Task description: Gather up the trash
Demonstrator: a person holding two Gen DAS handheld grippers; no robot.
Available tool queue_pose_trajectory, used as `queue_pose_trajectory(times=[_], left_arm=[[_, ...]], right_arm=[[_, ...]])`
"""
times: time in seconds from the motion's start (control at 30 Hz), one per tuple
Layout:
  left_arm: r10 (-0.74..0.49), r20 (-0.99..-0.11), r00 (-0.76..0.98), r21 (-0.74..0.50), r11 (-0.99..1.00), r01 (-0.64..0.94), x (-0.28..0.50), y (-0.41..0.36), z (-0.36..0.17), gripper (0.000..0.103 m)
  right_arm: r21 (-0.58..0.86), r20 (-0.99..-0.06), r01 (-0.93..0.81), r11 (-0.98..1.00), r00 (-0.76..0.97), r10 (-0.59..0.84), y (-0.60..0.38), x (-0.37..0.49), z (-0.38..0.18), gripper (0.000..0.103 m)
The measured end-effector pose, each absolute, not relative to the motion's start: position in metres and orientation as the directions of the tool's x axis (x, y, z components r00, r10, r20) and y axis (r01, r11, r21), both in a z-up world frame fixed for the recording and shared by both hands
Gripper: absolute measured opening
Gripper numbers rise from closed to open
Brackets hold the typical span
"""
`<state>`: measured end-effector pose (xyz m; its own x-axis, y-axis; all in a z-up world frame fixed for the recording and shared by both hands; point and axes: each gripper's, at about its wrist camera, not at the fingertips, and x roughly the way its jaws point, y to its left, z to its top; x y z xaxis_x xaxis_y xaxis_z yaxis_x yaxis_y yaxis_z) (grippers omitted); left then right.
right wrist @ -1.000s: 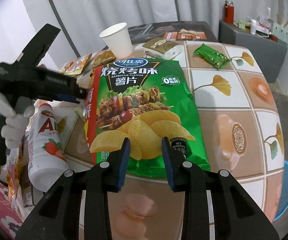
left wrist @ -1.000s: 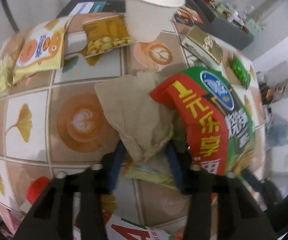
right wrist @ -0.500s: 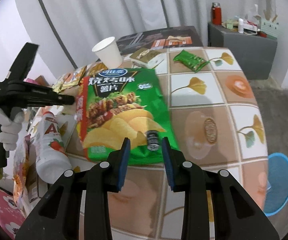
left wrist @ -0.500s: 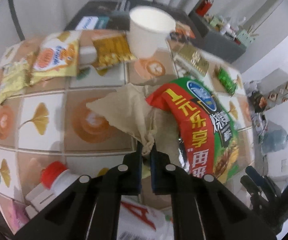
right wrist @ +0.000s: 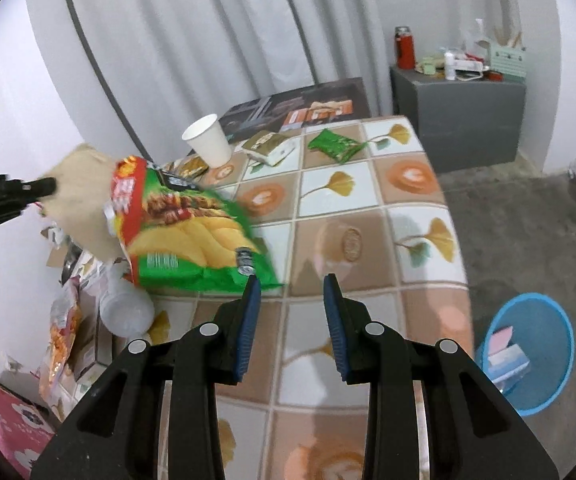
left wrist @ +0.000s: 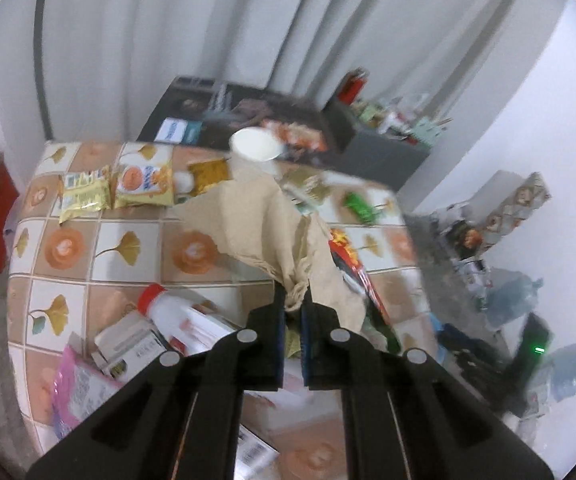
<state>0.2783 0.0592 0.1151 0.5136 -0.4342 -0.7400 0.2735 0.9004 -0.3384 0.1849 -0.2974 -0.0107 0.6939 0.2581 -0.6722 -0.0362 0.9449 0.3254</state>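
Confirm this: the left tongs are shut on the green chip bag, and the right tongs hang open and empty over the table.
Wrong on one point. The left tongs are shut on the crumpled brown paper, not the chip bag, as the left wrist view shows. The right tongs do hang open and empty over the table.

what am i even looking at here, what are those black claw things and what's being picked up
Those claws are two hand-held grippers; a person works one in each hand, no robot arm. Each picture comes from a camera on a gripper, looking along its fingers. The left gripper is shut on a crumpled brown paper, lifted off the table. The right gripper is open and holds nothing. On the table lie a green chip bag, a white cup, a bottle and small snack packets. A blue bin stands on the floor; the paper probably goes there.
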Motion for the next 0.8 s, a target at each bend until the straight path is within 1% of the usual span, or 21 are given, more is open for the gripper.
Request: queue_pose_trajectory(times=[0.2,0.27,0.33,0.4,0.5,0.63,0.73,0.8], left_arm=[[-0.592,-0.637,0.494,-0.427,0.805,0.413,0.219,0.029,0.147,0.005],[-0.644,-0.607,0.466,-0.459,0.763,0.456,0.201,0.013,0.146,0.005],[-0.676,-0.597,0.431,-0.491,0.734,0.47,0.191,0.0,0.136,0.005],[-0.715,-0.588,0.378,-0.55,0.696,0.461,0.184,-0.014,0.113,0.005],[-0.743,-0.586,0.322,-0.614,0.667,0.422,0.179,-0.027,0.074,0.006],[-0.747,-0.625,0.226,-0.68,0.663,0.312,0.176,-0.048,-0.005,0.006],[-0.704,-0.679,0.206,-0.655,0.708,0.264,0.169,-0.058,-0.048,0.007],[-0.663,-0.717,0.214,-0.611,0.746,0.265,0.165,-0.064,-0.061,0.007]], right_arm=[[0.352,-0.665,0.009,0.936,0.707,0.243,-0.321,0.152,-0.013,0.03],[0.363,-0.665,0.028,0.931,0.709,0.237,-0.328,0.139,-0.015,0.03],[0.378,-0.666,0.055,0.924,0.709,0.23,-0.337,0.127,-0.02,0.031],[0.392,-0.673,0.088,0.916,0.706,0.22,-0.347,0.113,-0.027,0.031],[0.402,-0.691,0.134,0.906,0.694,0.204,-0.36,0.094,-0.038,0.031],[0.39,-0.712,0.173,0.905,0.679,0.177,-0.372,0.075,-0.051,0.032],[0.345,-0.7,0.167,0.924,0.701,0.134,-0.374,0.061,-0.049,0.035],[0.318,-0.691,0.134,0.939,0.71,0.133,-0.369,0.056,-0.046,0.038]])
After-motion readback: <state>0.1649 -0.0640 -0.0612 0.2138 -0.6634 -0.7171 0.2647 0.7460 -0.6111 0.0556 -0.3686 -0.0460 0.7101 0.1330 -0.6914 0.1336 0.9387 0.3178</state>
